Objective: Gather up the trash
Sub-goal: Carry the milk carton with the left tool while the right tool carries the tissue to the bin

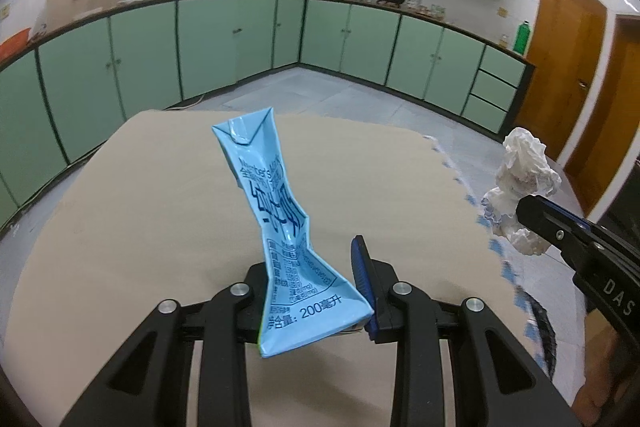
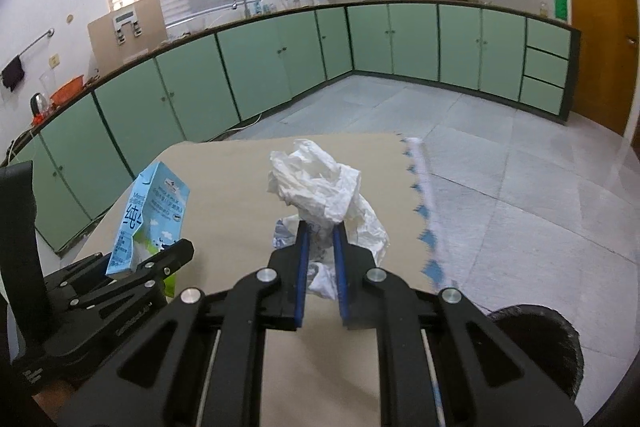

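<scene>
A crushed light-blue milk carton (image 1: 276, 227) is held above the table, with my left gripper (image 1: 312, 267) shut on its lower end. The carton leans up and away from the fingers. In the right wrist view the same carton (image 2: 150, 215) shows at the left, clamped in the left gripper (image 2: 148, 263). My right gripper (image 2: 320, 231) is shut on a crumpled white plastic wrapper (image 2: 320, 187), which bulges above the blue pads (image 2: 302, 259). In the left wrist view that wrapper (image 1: 520, 183) and the right gripper (image 1: 532, 215) hang at the right edge.
Both hands are over a table with a beige cloth (image 1: 140, 211) whose blue-trimmed edge (image 2: 424, 211) runs at the right. A dark round bin (image 2: 540, 339) sits on the floor beyond that edge. Green kitchen cabinets (image 2: 256, 67) line the far walls, with a brown door (image 1: 568, 67) at the right.
</scene>
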The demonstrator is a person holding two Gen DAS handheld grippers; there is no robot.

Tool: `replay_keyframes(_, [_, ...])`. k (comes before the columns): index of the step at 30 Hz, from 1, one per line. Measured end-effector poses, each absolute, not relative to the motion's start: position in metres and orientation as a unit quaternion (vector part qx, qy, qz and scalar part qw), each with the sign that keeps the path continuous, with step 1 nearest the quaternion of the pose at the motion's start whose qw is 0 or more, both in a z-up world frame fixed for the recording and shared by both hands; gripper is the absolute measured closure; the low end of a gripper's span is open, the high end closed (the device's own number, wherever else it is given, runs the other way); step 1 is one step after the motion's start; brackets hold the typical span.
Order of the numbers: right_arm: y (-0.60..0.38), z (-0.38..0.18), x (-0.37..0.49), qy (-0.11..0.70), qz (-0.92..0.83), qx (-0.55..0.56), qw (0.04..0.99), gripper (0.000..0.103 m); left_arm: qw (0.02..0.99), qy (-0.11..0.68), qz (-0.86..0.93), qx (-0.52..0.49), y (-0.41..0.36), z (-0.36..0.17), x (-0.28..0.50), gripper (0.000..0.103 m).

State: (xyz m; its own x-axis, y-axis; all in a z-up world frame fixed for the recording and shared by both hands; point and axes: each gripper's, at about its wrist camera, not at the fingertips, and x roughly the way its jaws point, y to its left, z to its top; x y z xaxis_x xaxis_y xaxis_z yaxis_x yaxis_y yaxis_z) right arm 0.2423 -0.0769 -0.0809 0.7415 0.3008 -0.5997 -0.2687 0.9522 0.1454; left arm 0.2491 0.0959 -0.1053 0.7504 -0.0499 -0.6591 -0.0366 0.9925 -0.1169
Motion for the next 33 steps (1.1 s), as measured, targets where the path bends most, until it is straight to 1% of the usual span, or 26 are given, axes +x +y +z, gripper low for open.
replay_keyframes(17, [-0.186, -0.06, 0.172, 0.294, 0.064, 0.039, 0.953, 0.092, 0.937, 0.33, -0.11, -0.028, -0.02, -0.076, 0.221, 0.072])
replay_keyframes(25, [-0.244, -0.069, 0.142, 0.293, 0.015, 0.054, 0.954, 0.092, 0.93, 0.33, -0.163, -0.008, -0.085, -0.076, 0.213, 0.072])
replay_keyframes(33, [-0.296, -0.09, 0.118, 0.304, -0.032, 0.073, 0.949, 0.092, 0.913, 0.347, -0.212, 0.011, -0.144, -0.094, 0.203, 0.072])
